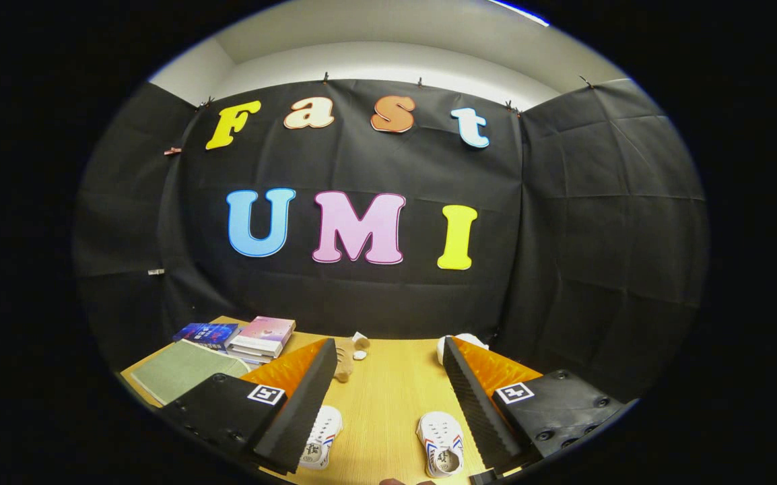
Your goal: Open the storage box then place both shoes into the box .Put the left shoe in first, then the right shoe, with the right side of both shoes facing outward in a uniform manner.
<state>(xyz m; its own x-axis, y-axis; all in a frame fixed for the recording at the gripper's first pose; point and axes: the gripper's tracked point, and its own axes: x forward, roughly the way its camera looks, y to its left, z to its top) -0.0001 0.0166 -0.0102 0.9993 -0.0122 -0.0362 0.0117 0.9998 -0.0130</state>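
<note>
Two small shoes (382,441) on the table (388,391), between our gripper (382,397) fingers spread wide: we judge them light, soft-walled, best pinched at the collar.

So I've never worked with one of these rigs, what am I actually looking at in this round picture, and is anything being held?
There is no robot arm here. A person carries a hand-held two-finger gripper, and the camera rides on it, looking forward along the fingers, so the two dark wedges low in the gripper view are those fingers. They stand wide apart and press on nothing, so nothing is held.

Below them is a light wooden table. Between the fingers lie two small white shoes with red and blue side stripes, one by the left finger and one by the right finger. Beyond the left finger are a green flat mat, a stack of books and a small tan plush toy. A white object peeks out behind the right finger; I cannot tell what it is.
</note>
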